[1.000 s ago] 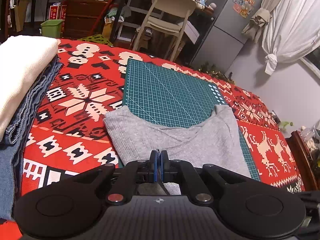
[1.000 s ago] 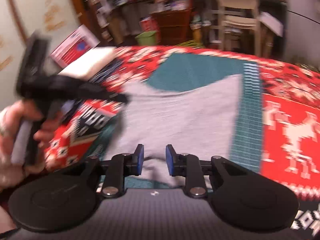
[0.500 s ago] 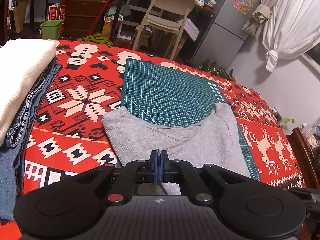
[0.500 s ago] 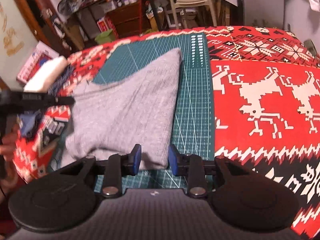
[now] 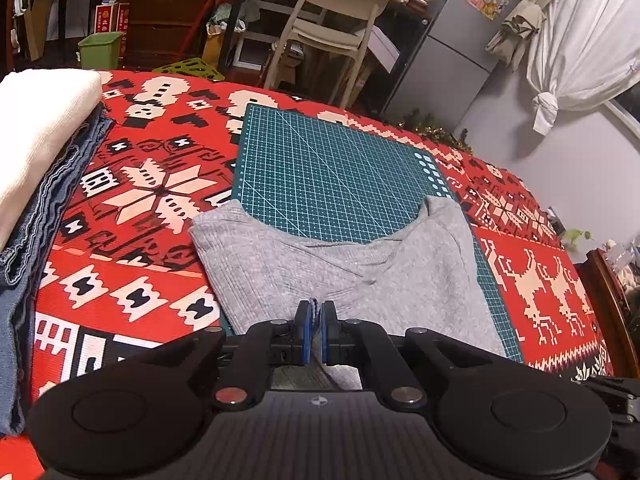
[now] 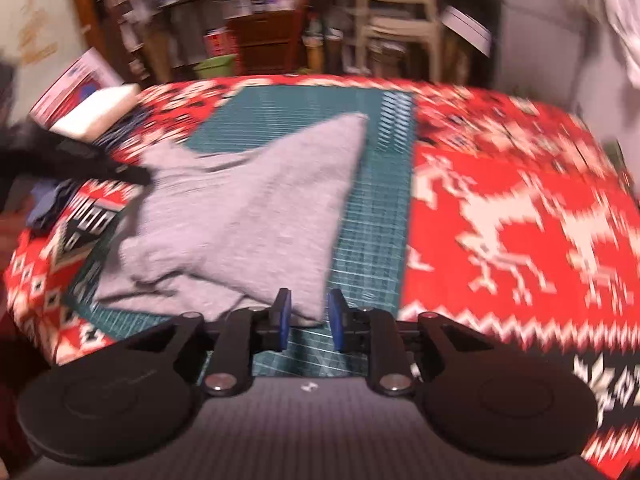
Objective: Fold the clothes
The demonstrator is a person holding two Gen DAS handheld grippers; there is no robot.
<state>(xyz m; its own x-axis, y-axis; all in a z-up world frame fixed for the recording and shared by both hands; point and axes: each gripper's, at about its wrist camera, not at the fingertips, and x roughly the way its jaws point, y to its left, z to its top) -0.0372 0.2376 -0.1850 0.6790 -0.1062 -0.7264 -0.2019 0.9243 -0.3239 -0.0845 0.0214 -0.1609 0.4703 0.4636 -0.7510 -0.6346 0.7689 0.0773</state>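
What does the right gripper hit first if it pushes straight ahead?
Probably the grey garment: its near corner already lies between the open right gripper's fingers, over the green cutting mat. Motion blur leaves depth uncertain.

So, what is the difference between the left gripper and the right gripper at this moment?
The left gripper is nearly shut, with a fold of the grey garment pinched between its pads; the right gripper is open, its jaws either side of the garment's near corner. The left gripper's view is sharp, while the right gripper's view is blurred by motion. Both have blue pads and sit at the near edge of the garment on the green cutting mat.
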